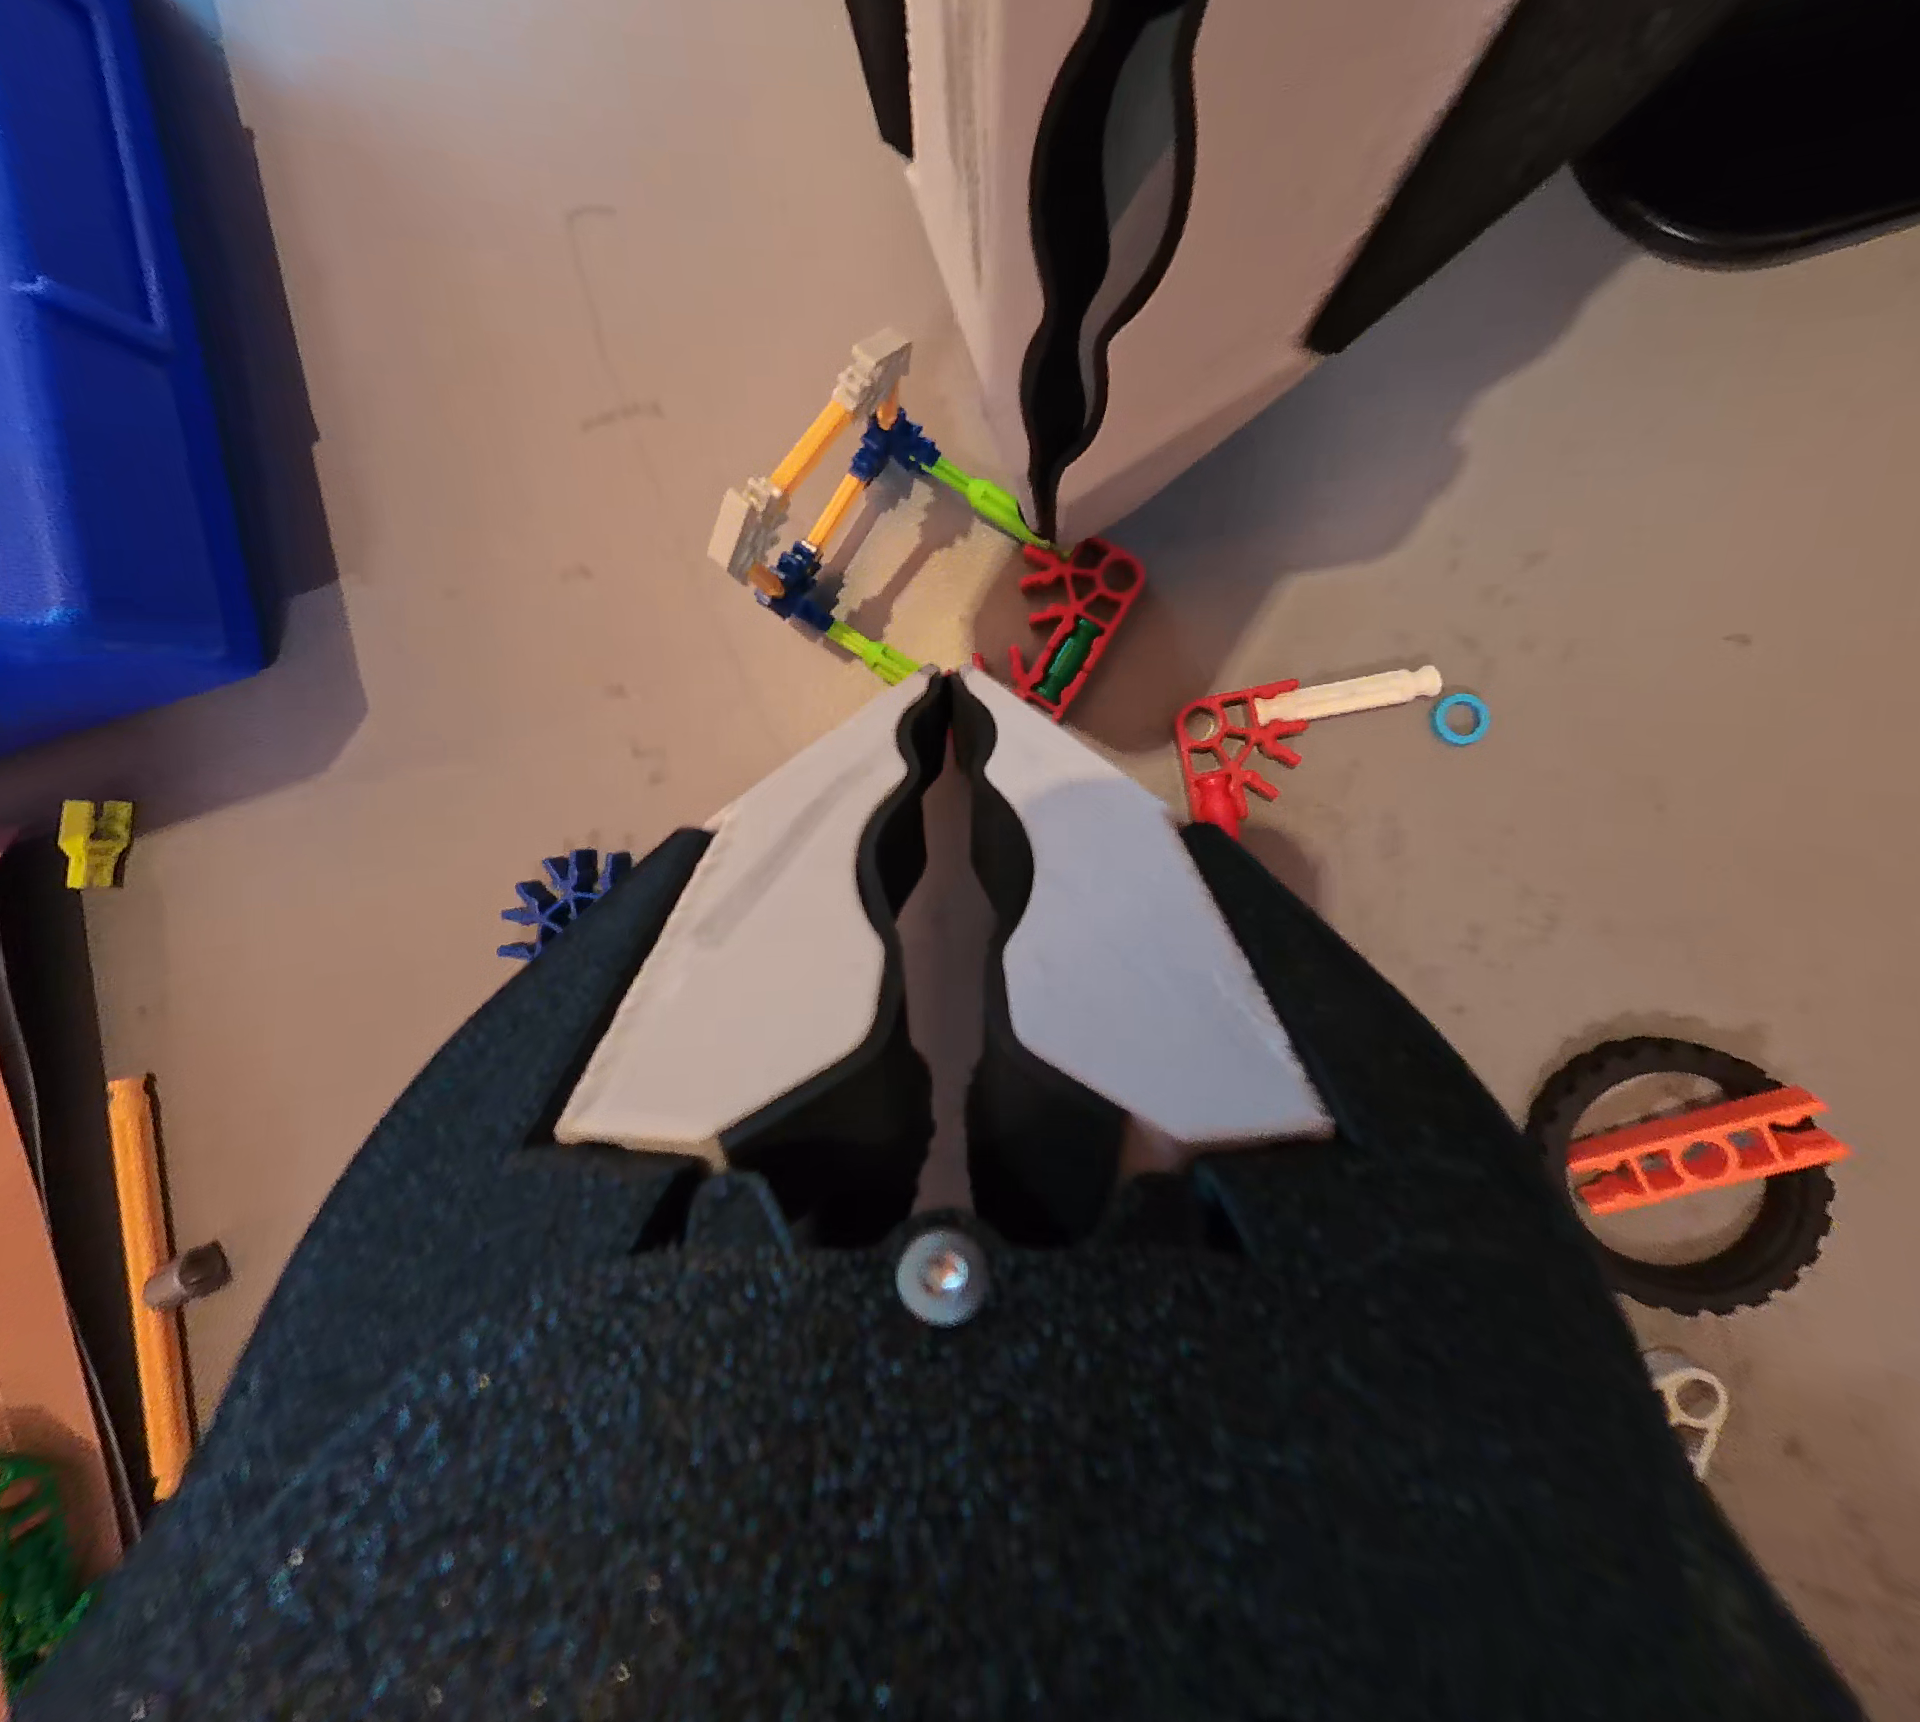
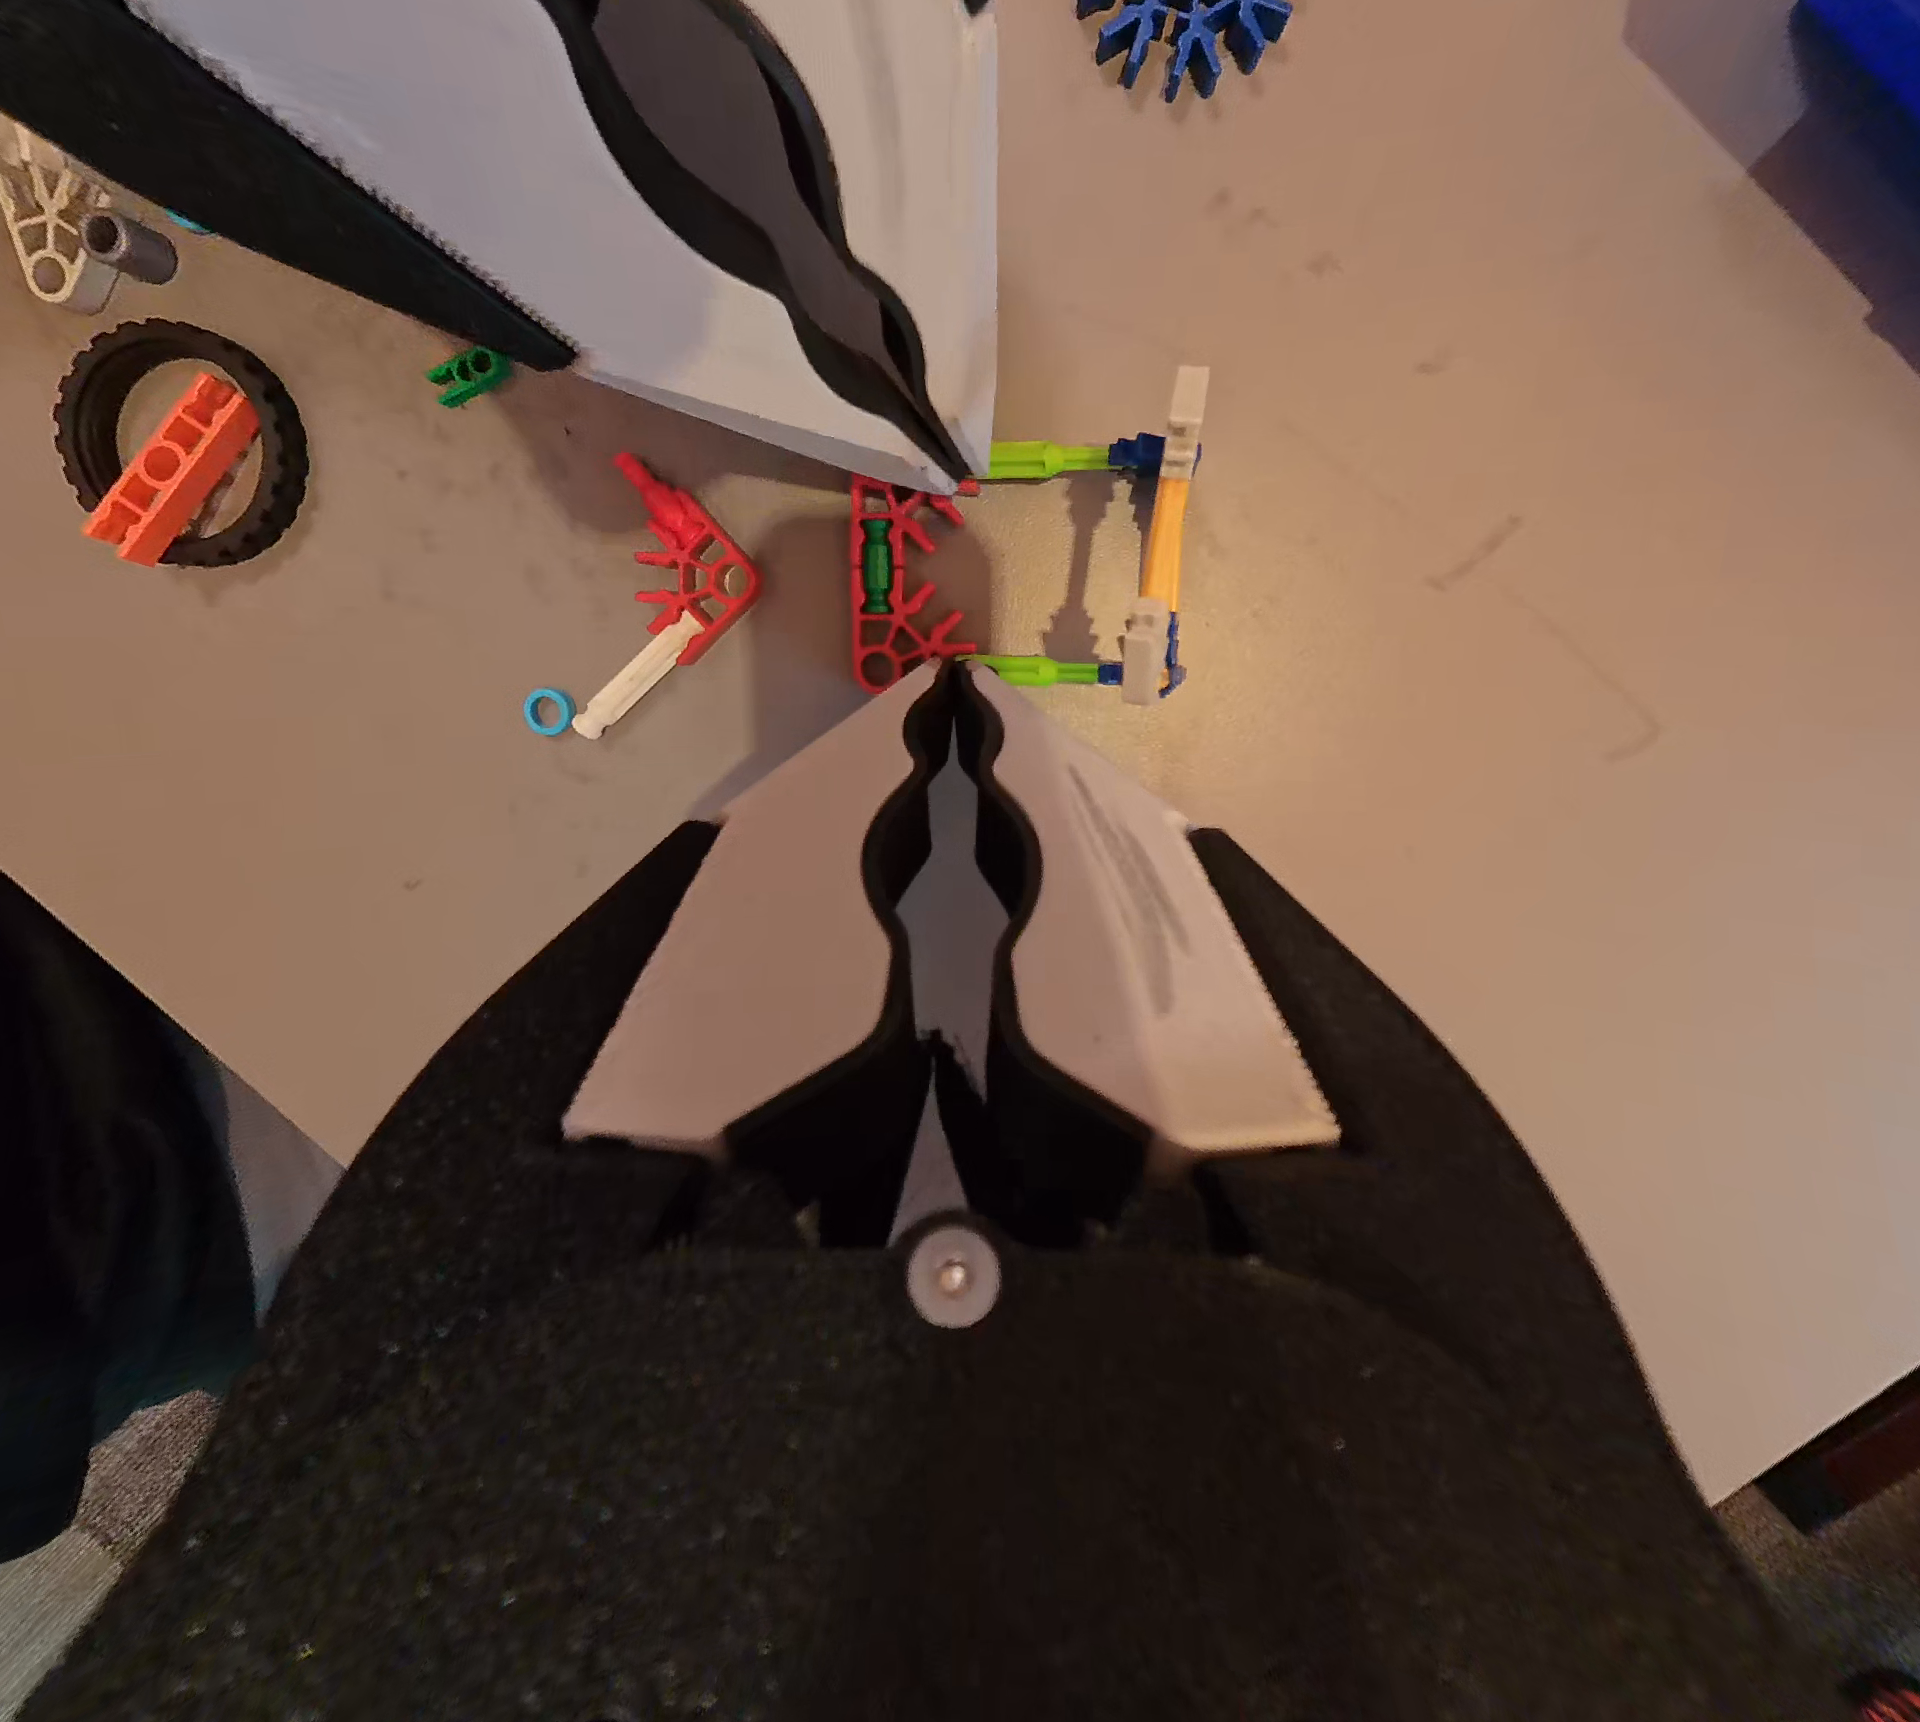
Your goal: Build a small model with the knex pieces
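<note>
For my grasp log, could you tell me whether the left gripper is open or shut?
Shut: the left gripper has its fingertips pinched together at the green rod.

Black tyre [image 1: 1683,1176], blue bin [image 1: 104,342], blue ring [image 1: 1460,719]

Beige tabletop [image 2: 1455,841], grey carpet [image 2: 62,1568], warm light

Your two wrist cameras looked steeply down, close over the table [image 1: 520,270]. They faced each other across the rod frame [image 1: 831,519], which both views shared.
</note>
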